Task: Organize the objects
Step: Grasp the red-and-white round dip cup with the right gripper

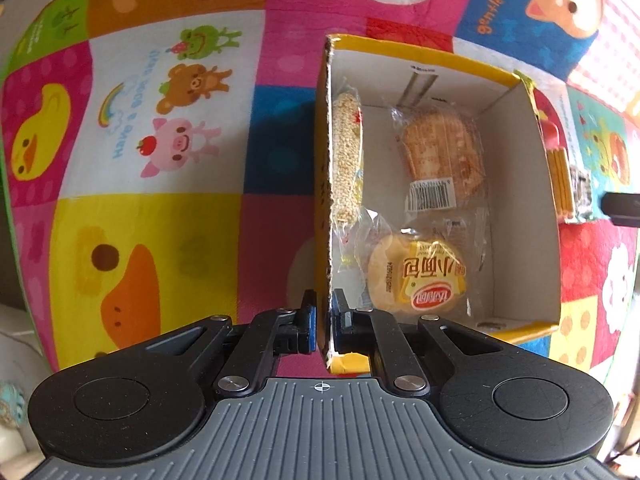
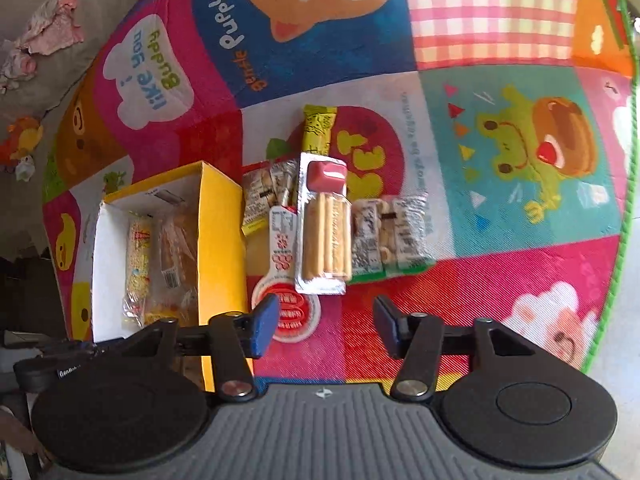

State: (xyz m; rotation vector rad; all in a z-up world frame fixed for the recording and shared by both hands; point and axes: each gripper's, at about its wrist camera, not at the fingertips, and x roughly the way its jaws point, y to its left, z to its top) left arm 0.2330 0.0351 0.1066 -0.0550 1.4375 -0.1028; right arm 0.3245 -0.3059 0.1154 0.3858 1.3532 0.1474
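On the mat [image 1: 160,240], left tongs [image 1: 323,320] pinch the box wall [image 1: 326,200]

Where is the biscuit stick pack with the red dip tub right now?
In the right wrist view, the biscuit stick pack lies on the mat, right of the yellow box, among other snack packets.

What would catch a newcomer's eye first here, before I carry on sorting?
First the loud cartoon play mat under everything. Then the open yellow box on it, already holding wrapped snacks such as a small bun, with the left gripper clamped on its near wall. Beside the box in the right wrist view lies a cluster of loose snacks, a biscuit-stick pack in the middle, with the right gripper open just short of it.
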